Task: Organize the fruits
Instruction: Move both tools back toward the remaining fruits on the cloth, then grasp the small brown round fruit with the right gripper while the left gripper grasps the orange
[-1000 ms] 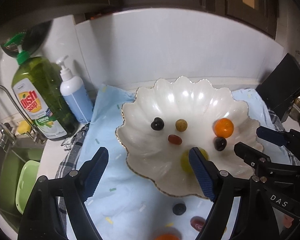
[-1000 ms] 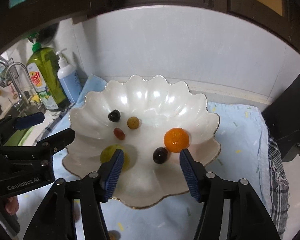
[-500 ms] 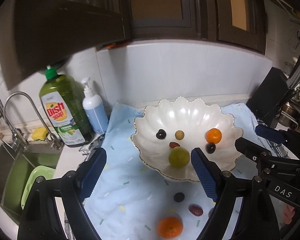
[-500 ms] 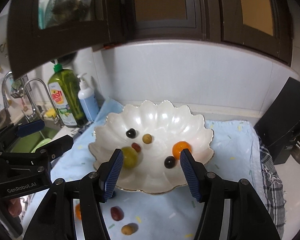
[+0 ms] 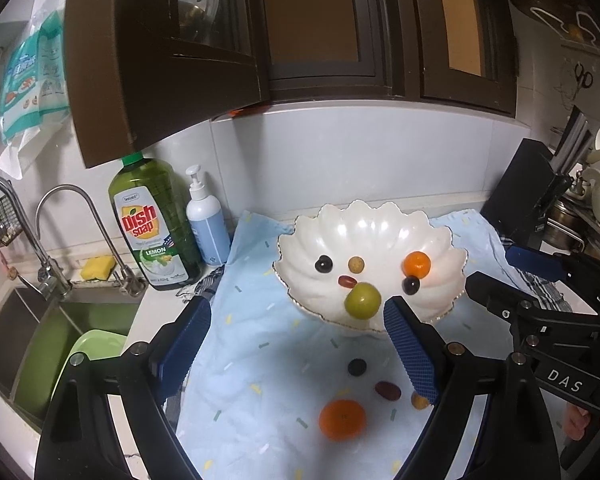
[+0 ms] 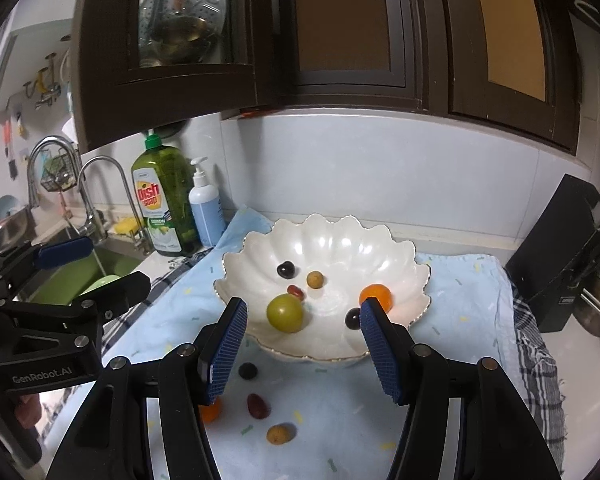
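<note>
While both grippers hang back over the near edge of the cloth, neither holds anything: the left gripper has just been opening and stands spread wide with nothing between its pads, and the right gripper stands half spread, also empty.

The scalloped bowl holds six fruits, the green one at about 7 o'clock in it and the orange one at 4 o'clock.

Four fruits lie loose on the cloth at 6 o'clock of the bowl: a dark berry, a red grape, a tan fruit and a mandarin.

Risks noted:
- round fruits may roll off the soft cloth if nudged;
- the small grapes may be crushed or squirted out by the pads;
- the grippers, working close together, may collide;
- the bowl rim may be struck on delivery.
</note>
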`<state>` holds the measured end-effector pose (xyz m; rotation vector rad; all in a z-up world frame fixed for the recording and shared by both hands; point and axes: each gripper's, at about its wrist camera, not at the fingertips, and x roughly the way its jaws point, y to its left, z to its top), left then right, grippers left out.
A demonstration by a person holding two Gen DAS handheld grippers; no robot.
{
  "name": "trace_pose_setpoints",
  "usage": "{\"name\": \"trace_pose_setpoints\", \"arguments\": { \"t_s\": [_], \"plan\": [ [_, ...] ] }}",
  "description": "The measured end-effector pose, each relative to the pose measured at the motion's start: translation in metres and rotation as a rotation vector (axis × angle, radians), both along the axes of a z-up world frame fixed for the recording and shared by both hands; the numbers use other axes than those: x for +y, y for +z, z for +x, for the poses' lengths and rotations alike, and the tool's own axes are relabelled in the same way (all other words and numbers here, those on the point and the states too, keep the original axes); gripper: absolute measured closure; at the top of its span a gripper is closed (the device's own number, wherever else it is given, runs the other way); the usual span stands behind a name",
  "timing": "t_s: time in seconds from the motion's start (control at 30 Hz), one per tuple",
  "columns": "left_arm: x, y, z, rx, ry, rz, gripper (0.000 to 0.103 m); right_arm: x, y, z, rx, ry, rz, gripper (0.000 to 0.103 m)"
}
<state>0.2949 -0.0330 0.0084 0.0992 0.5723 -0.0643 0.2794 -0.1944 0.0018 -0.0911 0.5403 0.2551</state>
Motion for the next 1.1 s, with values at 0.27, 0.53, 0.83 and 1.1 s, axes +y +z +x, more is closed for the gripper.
{"name": "trace_pose_setpoints", "arguments": {
  "t_s": [0.27,0.53,0.83,1.1],
  "plan": [
    [0.002,-0.009,-0.024,0.001,-0.005,0.024,0.014,0.005,-0.009,-0.019,-0.014,0.012,-0.051,0.043],
    [0.000,-0.027,-0.031,0.036,-0.037,0.035,0.014,0.007,-0.025,-0.032,0.003,0.039,-0.053,0.043],
    [-0.002,-0.053,-0.035,0.094,-0.061,0.033,0.014,0.010,-0.053,-0.036,0.078,0.062,-0.071,0.043],
    [-0.005,-0.077,-0.033,0.145,-0.085,0.034,0.015,0.010,-0.077,-0.032,0.146,0.076,-0.082,0.043]
  ]
}}
